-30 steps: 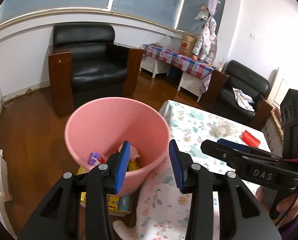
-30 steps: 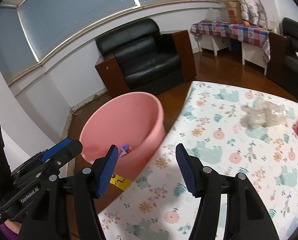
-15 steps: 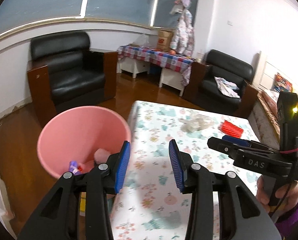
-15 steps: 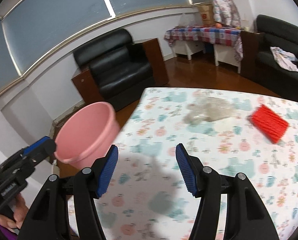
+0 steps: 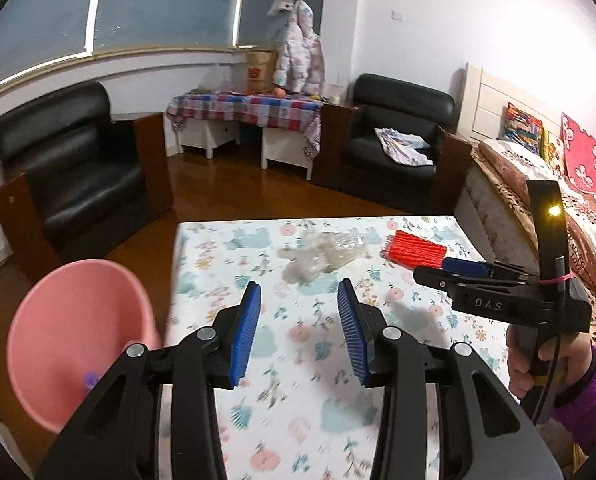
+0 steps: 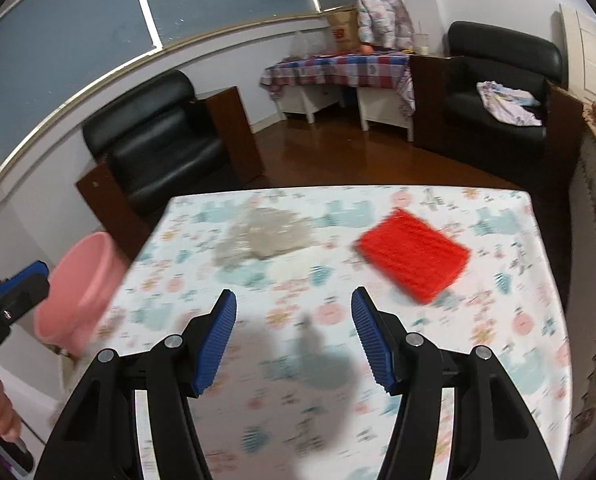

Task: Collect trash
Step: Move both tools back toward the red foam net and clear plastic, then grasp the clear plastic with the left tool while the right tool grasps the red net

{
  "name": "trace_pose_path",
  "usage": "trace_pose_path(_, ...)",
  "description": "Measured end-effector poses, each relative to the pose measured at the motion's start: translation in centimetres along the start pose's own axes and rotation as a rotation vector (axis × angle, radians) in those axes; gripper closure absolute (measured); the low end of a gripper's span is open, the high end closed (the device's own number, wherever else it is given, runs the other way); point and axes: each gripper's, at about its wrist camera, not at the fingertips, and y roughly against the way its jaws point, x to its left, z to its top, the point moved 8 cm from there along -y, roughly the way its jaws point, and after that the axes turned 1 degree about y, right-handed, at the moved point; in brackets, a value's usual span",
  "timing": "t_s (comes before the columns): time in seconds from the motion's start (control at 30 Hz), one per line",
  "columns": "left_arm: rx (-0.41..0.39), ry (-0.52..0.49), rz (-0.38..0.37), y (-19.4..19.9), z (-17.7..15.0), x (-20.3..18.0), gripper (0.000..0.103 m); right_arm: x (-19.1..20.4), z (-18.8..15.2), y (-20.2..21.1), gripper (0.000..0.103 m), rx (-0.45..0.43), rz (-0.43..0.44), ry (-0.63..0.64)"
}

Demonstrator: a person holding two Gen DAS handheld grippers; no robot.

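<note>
Pink plastic bucket (image 5: pixel 74 336) sits down on the floor off the near-left corner of the surface (image 5: pixel 298 344), which has a floral-print cloth over it; there's a small purple bit visible at the bottom of the bucket, can't make out what it is. The trash left on the cloth is a crumpled clear plastic wrapper (image 6: pixel 264 236) toward the far side, and a flat red ribbed pad-looking thing (image 6: pixel 413 254) lying to the right of it, apart from it. Both are a bit blurry.

The left claw (image 5: pixel 298 330) hangs over the near part of the cloth with its blue pads spread apart and nothing between them. The right claw (image 6: pixel 294 340) is the same: blue pads wide apart, empty, above the cloth, with the wrapper and red pad out ahead of it. In the left view you can see a hand in a purple sleeve gripping the right claw's handle.
</note>
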Motion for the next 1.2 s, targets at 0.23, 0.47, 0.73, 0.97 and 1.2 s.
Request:
trace_pose_path(0.23, 0.048, 0.002, -0.034, -5.6, 0.5, -0.9, 0.063, -2.3, 0.3, -3.6, 0.044, 0.051, -0.080, 0.104)
trace_pose_path(0.47, 0.125, 0.031, -0.041, -10.8, 0.4, -0.4, 0.063, -4.0, 0.3, -5.8, 0.044, 0.063, -0.155, 0.137)
trace_pose_path(0.73, 0.178, 0.014, -0.027, -15.3, 0.3, -1.0, 0.063, -5.5, -0.1, -7.1, 0.044, 0.080, -0.149, 0.106)
trace_pose_path(0.97, 0.196, -0.022, 0.002, -17.7, -0.2, -1.2, 0.063, -5.7, -0.1, -7.4, 0.055, 0.090, -0.144, 0.113)
trace_pose_path(1.2, 0.217, 0.028, -0.007, -18.5, -1.1, -0.8, 0.063, -7.1, 0.2, -7.4, 0.082, 0.083, -0.168, 0.068)
